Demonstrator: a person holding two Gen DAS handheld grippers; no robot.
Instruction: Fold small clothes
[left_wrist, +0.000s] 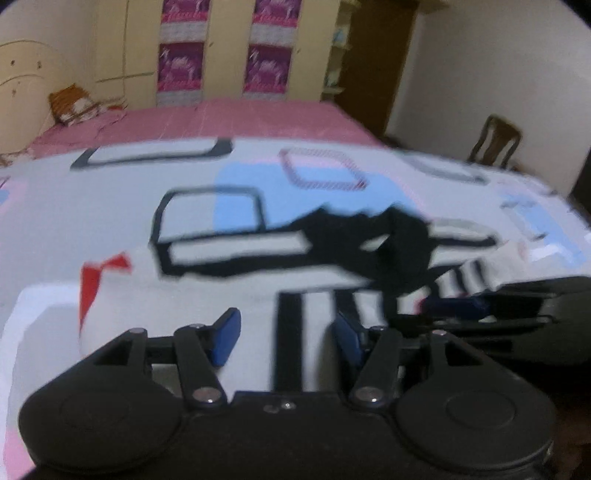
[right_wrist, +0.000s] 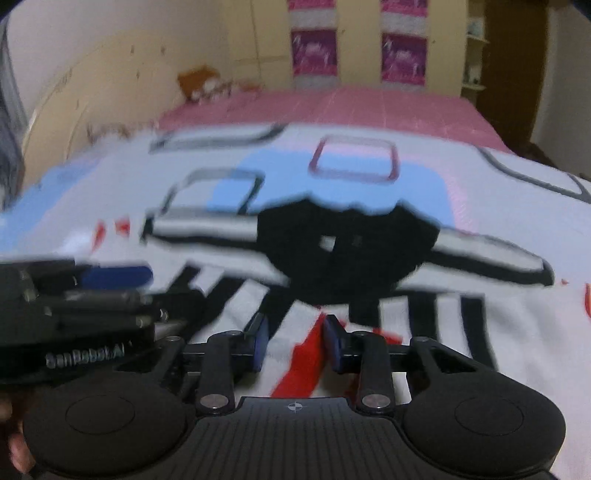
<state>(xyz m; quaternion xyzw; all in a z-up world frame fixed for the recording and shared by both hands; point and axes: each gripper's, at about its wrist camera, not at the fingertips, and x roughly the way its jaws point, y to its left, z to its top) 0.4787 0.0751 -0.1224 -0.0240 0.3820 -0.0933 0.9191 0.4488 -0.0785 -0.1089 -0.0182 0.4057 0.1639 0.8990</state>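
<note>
A small black garment (left_wrist: 373, 247) lies crumpled on the patterned bed cover, ahead and to the right of my left gripper (left_wrist: 286, 332). In the right wrist view the same black garment (right_wrist: 343, 251) lies straight ahead of my right gripper (right_wrist: 293, 341). Both grippers are open and empty, with their blue pads apart, hovering low over the cover short of the garment. The right gripper also shows at the right edge of the left wrist view (left_wrist: 517, 306). The left gripper shows at the left edge of the right wrist view (right_wrist: 85, 295). Both views are motion-blurred.
The bed cover (left_wrist: 110, 221) is white with blue, pink, red and black shapes over a pink sheet (left_wrist: 240, 118). An orange pillow (left_wrist: 74, 103) sits at the far left by the headboard. A wardrobe (left_wrist: 221, 48) stands behind the bed, a wooden chair (left_wrist: 496, 142) to the right.
</note>
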